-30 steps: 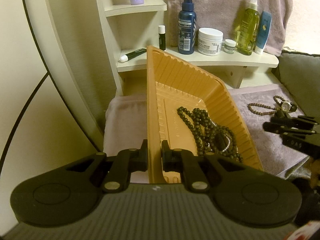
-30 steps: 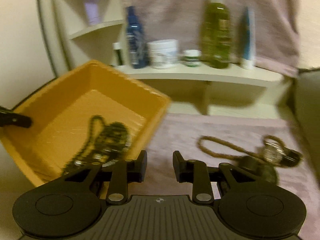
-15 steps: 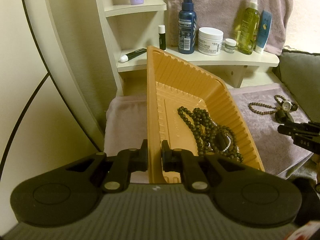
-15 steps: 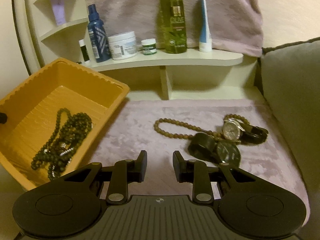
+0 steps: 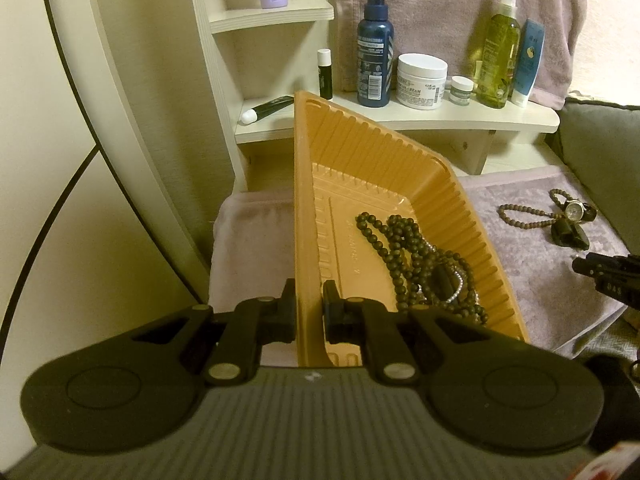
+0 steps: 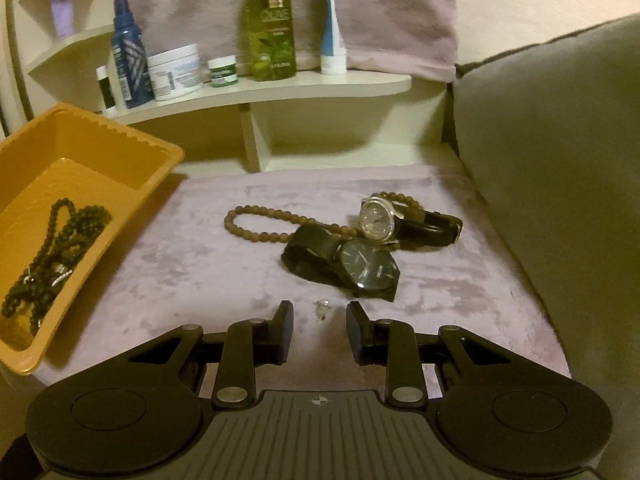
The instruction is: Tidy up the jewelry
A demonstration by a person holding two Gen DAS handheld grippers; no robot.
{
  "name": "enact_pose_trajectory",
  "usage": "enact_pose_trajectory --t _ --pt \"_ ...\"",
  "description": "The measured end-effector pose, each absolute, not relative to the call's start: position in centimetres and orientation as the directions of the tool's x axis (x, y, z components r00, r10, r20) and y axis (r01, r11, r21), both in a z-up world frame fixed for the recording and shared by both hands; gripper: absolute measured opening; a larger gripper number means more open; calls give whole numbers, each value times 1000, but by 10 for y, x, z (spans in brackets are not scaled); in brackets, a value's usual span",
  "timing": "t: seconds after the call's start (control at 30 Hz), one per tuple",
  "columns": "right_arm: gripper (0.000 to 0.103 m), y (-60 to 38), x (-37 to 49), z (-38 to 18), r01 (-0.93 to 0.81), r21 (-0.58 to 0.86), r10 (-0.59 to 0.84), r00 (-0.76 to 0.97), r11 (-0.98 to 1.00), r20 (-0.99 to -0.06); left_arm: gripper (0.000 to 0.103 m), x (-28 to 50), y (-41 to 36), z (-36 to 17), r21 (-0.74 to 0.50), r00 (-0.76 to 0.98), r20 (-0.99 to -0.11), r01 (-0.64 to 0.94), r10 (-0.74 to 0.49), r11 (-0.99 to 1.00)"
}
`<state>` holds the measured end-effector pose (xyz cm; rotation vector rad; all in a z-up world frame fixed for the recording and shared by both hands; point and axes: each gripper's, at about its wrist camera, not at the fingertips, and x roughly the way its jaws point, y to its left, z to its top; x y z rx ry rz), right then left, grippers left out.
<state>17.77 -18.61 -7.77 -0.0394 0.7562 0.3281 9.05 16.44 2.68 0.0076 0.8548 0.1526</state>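
My left gripper (image 5: 309, 304) is shut on the near wall of an orange plastic tray (image 5: 400, 172). Dark bead necklaces (image 5: 416, 256) lie in the tray, which also shows in the right wrist view (image 6: 100, 148). My right gripper (image 6: 320, 320) is open and empty, low over the mauve cloth (image 6: 200, 256). A small silver earring (image 6: 321, 307) lies between its fingertips. Beyond it lie a black watch (image 6: 360, 266), a silver-faced watch (image 6: 378, 220) with a black strap, and a brown bead bracelet (image 6: 256, 222).
A cream shelf (image 6: 280, 88) at the back holds a blue bottle (image 5: 374, 60), a white cream jar (image 5: 421, 80), a green oil bottle (image 6: 270, 24) and tubes. A grey cushion (image 6: 552, 168) bounds the right side. A curved cream frame (image 5: 120, 120) stands at left.
My right gripper swung right from the tray, then forward and down toward the watches, and its jaws opened around the earring. My left gripper stayed shut on the tray.
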Motion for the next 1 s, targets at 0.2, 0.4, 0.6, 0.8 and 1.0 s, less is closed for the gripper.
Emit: enact_pose_trajectory --t 0.2,0.4,0.6,0.8,1.0 --pt "30 -183 184 -82 -302 86 278 681 949 -678 11 90 165 26 68 645 -752 -132 138 989" --pt "29 -183 185 -84 -293 88 274 689 952 -671 11 90 165 26 69 645 -752 -131 138 989" --pt "20 -184 186 -84 -277 89 264 694 957 -670 11 90 165 26 70 645 -752 -131 138 989" --pt "7 -182 185 -84 -274 64 245 698 959 -673 11 90 167 25 66 646 -751 -131 136 989" --pt "7 -181 180 -77 -282 76 260 703 956 -662 11 90 166 25 67 645 -751 -131 136 989"
